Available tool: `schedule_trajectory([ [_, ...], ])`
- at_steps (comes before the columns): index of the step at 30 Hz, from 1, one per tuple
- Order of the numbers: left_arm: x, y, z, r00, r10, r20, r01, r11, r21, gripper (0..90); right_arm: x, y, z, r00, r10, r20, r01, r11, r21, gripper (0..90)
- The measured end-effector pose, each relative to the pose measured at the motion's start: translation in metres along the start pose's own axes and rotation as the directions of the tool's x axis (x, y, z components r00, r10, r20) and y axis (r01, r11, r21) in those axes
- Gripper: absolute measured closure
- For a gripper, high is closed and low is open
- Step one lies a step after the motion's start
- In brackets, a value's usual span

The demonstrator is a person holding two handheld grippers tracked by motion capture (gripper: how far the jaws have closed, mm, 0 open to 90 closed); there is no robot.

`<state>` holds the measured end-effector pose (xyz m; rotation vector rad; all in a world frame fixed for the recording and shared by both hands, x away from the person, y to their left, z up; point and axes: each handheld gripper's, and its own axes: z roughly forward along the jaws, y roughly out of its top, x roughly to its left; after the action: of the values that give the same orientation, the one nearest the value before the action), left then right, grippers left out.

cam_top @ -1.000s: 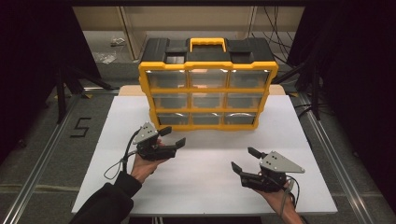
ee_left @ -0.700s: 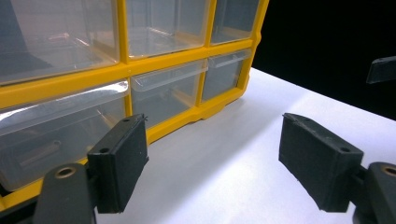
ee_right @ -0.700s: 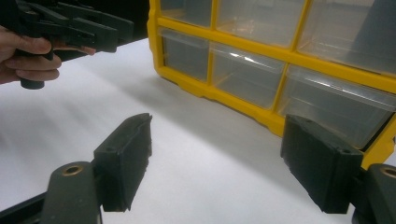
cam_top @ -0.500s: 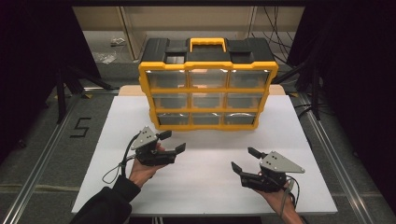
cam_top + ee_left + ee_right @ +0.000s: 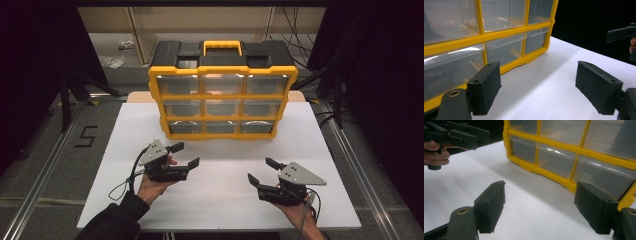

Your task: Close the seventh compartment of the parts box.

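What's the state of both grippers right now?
Left gripper: open, holding nothing, in front of the yellow drawer organizer.
Right gripper: open, holding nothing, above the white tabletop.

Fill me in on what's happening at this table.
A person holds a hand-held gripper in each hand over a white table. The left hand-held gripper and the right hand-held gripper are both open and empty, in front of a yellow drawer organizer whose clear drawers look shut. Nothing is grasped yet.
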<state>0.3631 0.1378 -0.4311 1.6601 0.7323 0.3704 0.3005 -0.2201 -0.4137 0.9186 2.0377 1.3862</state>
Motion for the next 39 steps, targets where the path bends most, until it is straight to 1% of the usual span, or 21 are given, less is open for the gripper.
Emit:
schedule_trajectory([
  [5,-0.002,0.000,-0.002,1.0000,0.004,0.004,-0.004,1.0000,-0.003,19.2,0.000,0.000,0.000,1.0000,0.000,0.000,0.000,1.000,-0.001,25.7],
  [6,-0.002,0.000,-0.003,1.0000,0.000,0.006,0.000,1.0000,-0.003,19.2,0.000,0.000,0.000,1.0000,0.001,0.000,-0.001,1.000,-0.002,25.7],
  [8,-0.002,0.001,-0.004,0.9994,-0.026,0.025,0.026,0.9996,-0.008,19.2,0.000,0.000,0.000,0.9999,0.010,-0.008,-0.010,1.000,-0.003,25.6],
  [9,-0.003,0.001,-0.005,0.9991,-0.031,0.027,0.032,0.9994,-0.010,19.2,0.000,0.000,0.001,0.9999,0.011,-0.009,-0.011,1.000,-0.002,25.6],
  [12,-0.003,0.001,-0.007,0.9996,-0.017,0.023,0.017,0.9998,-0.012,19.5,0.001,0.000,0.001,0.9999,0.009,-0.011,-0.009,1.000,0.000,25.6],
  [14,-0.004,0.001,-0.008,0.9996,-0.019,0.023,0.019,0.9997,-0.014,19.7,0.000,0.000,0.001,0.9998,0.015,-0.015,-0.015,1.000,-0.003,25.6],
  [18,-0.005,0.001,-0.009,0.9997,-0.009,0.022,0.009,0.9999,-0.014,19.8,0.000,0.000,0.000,0.9996,0.021,-0.018,-0.021,1.000,-0.006,25.6],
  [22,-0.006,0.000,-0.011,0.9998,0.015,0.014,-0.015,0.9999,-0.006,19.9,0.000,0.000,0.000,0.9996,0.021,-0.019,-0.021,1.000,-0.006,25.6],
  [24,-0.006,-0.001,-0.012,0.9998,0.009,0.018,-0.009,0.9999,-0.006,19.9,0.000,0.000,0.000,0.9996,0.020,-0.020,-0.020,1.000,-0.007,25.6],
  [28,-0.007,-0.001,-0.014,0.9998,0.012,0.017,-0.012,0.9999,-0.007,19.9,0.000,0.000,0.000,0.9996,0.019,-0.022,-0.020,1.000,-0.009,25.6],
  [34,-0.010,-0.003,-0.017,0.9989,0.046,0.012,-0.046,0.9990,0.002,19.9,0.001,0.000,0.000,0.9995,0.018,-0.024,-0.019,1.000,-0.010,25.6],
  [39,-0.011,-0.005,-0.019,0.9987,0.049,0.013,-0.049,0.9988,0.005,19.8,0.001,0.001,0.000,0.9996,0.016,-0.022,-0.016,1.000,-0.007,25.6],
])
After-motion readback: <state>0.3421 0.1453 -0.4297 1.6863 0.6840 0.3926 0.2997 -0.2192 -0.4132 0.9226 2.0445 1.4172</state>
